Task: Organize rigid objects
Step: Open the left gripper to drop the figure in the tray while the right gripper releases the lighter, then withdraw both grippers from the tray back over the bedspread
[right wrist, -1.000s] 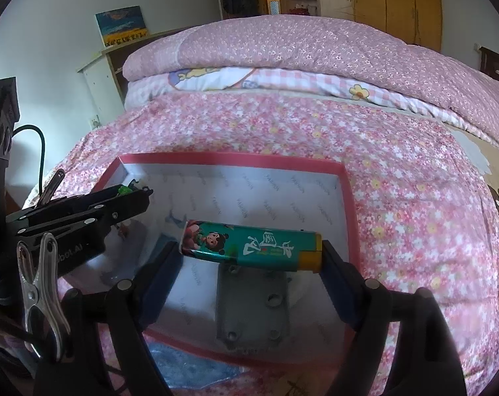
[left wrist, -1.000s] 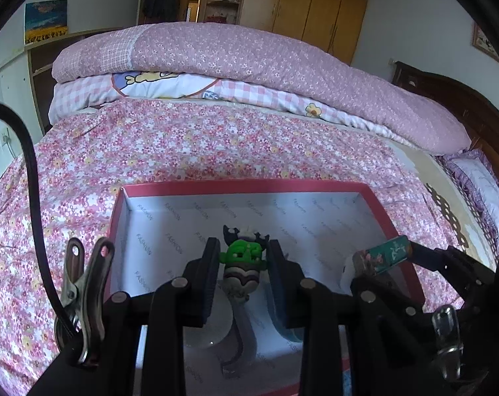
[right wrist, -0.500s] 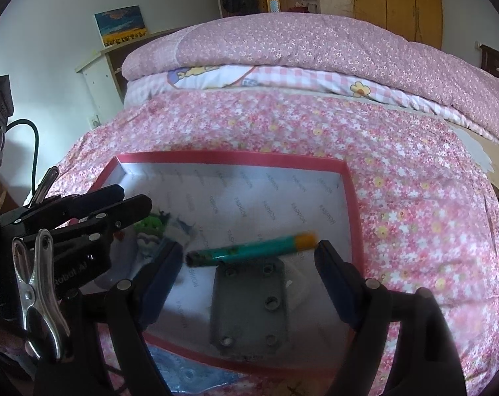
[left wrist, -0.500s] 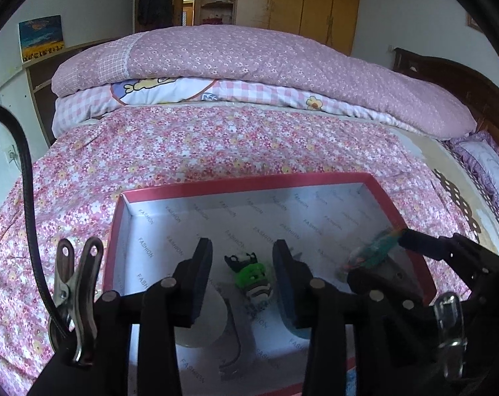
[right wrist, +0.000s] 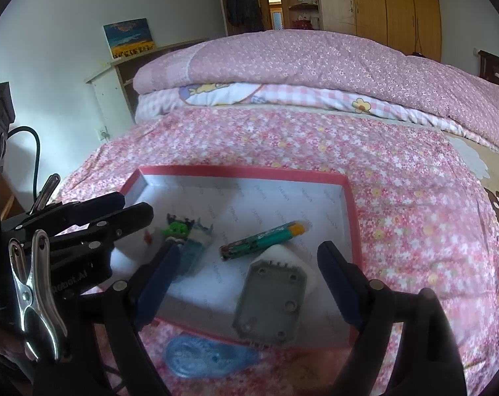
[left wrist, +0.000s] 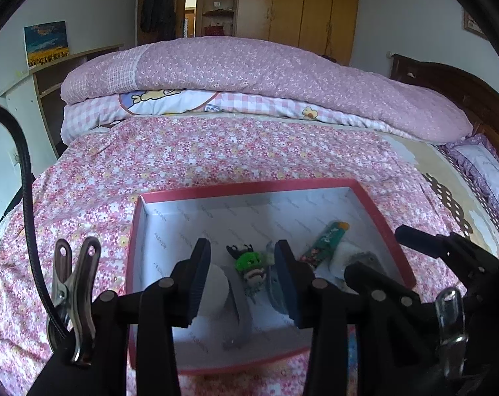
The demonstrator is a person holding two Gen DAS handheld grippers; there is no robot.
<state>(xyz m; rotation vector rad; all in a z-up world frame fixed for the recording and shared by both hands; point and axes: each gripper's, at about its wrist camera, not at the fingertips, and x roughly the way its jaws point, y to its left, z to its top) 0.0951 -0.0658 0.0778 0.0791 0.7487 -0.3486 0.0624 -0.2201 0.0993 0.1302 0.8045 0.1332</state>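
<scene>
Both grippers angle down over the red box [right wrist: 350,198]. Left gripper [left wrist: 242,275] — jaws just opening, green figure [left wrist: 249,260] lying free beneath. Right gripper [right wrist: 249,264] — wide, jaws just opening, empty. Green tube [right wrist: 264,239] lies flat inside, orange cap toward the box's far-right corner.

My left hand-held gripper [left wrist: 242,277] hangs over the red box [left wrist: 389,227] on the bed [left wrist: 150,165], jaws just opened, the green toy [left wrist: 249,262] lying loose between them; a green tube [left wrist: 327,241] lies toward the box's right edge.
</scene>
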